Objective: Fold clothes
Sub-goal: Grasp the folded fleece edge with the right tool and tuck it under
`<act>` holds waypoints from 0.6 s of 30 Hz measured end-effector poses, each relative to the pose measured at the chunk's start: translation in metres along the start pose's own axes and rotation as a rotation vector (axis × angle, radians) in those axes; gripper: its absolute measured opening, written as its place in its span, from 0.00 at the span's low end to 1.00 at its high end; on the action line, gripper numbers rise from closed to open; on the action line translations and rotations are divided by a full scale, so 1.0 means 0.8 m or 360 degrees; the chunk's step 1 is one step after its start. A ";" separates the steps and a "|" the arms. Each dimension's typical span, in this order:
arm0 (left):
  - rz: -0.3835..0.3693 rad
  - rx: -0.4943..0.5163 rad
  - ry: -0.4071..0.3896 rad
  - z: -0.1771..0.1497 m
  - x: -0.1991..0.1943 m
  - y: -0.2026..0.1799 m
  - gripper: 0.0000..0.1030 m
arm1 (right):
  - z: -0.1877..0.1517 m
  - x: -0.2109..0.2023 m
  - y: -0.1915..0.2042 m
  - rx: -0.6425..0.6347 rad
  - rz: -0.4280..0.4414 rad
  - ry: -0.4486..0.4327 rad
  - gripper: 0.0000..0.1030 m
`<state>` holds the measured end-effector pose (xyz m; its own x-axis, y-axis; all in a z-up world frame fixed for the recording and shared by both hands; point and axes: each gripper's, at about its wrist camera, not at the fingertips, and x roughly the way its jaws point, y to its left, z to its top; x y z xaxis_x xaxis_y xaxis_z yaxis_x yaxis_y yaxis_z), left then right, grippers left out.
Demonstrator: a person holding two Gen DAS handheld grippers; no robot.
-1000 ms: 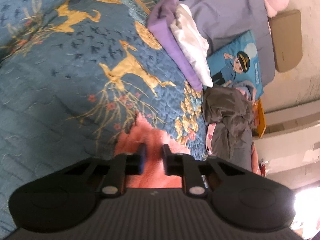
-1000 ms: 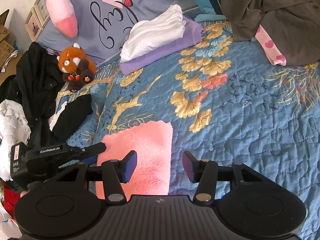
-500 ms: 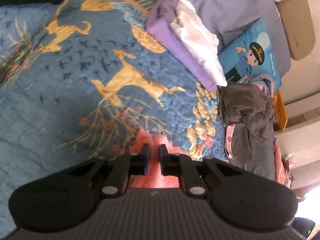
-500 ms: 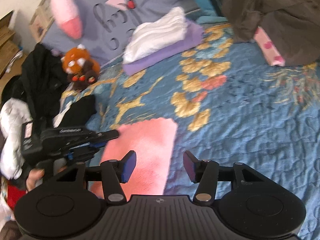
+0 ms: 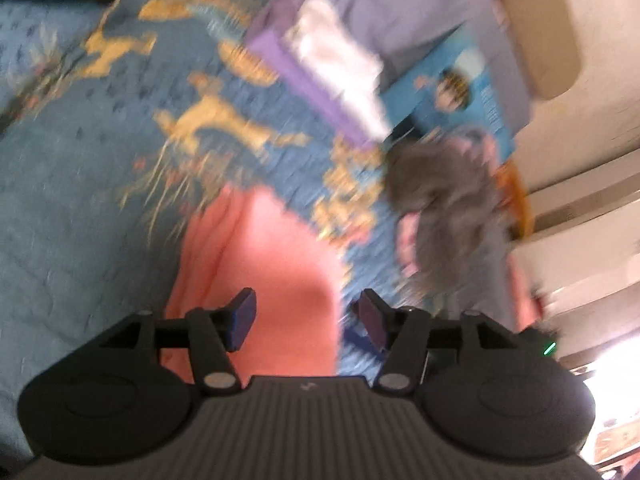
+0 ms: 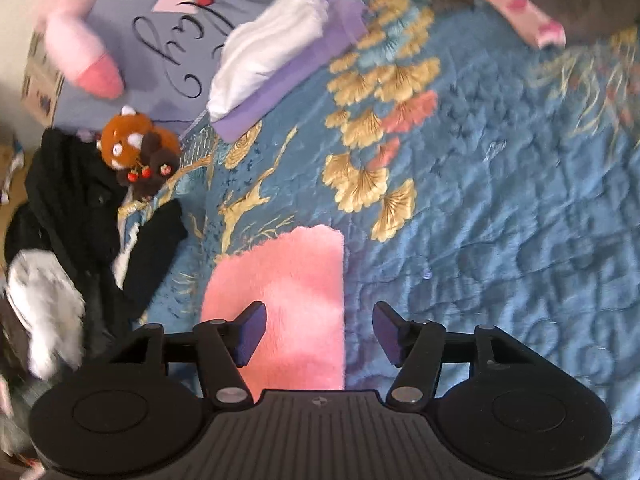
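Folding target: pink fuzzy cloth (image 6: 284, 300), already folded into a narrow rectangle, lying flat on the blue quilt (image 6: 480, 220) with gold deer and leaf print.
Cloth look: fleecy nap, straight right edge, ragged top-left edge in the right wrist view; in the left wrist view (image 5: 256, 264) it reads salmon with a lengthwise crease, but that frame is motion-blurred so I can't be sure of the fold lines.
Left tongs: my left gripper (image 5: 306, 316) has just been opening, jaws now wide, pointing down over the near end of the cloth; one pad over the cloth, the other past its edge over quilt, nothing pinched.
Right tongs: my right gripper (image 6: 318, 334) has just been opening a bit more, jaws wide, tilted down at the cloth's near end; left pad over pink, right pad over quilt, holding nothing.
Done pile: white folded garment (image 6: 268, 60) on a purple folded garment (image 6: 288, 80), well beyond the cloth, near the pillow.
Writing: grey pillow (image 6: 160, 52) has black cursive script with a red heart, not readable to me.
Other: red panda plush (image 6: 136, 148), black clothes (image 6: 76, 208) at left.
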<state>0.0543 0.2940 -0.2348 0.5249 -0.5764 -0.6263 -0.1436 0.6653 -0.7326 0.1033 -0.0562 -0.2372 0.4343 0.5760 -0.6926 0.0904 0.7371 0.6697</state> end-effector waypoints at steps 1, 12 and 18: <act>0.0026 -0.0027 0.0030 -0.006 0.007 0.004 0.60 | 0.004 0.005 -0.002 0.0026 0.0012 0.0009 0.59; 0.0033 -0.0190 0.0080 -0.027 0.006 0.038 0.60 | 0.027 0.031 -0.016 0.0111 0.0153 0.0030 0.10; -0.0029 -0.0203 0.0063 -0.036 -0.011 0.030 0.66 | 0.015 0.003 -0.033 0.0032 0.0060 -0.0070 0.10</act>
<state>0.0224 0.3012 -0.2543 0.4955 -0.6077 -0.6207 -0.2409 0.5904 -0.7703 0.1124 -0.0786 -0.2537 0.4768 0.5867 -0.6545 0.0910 0.7077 0.7007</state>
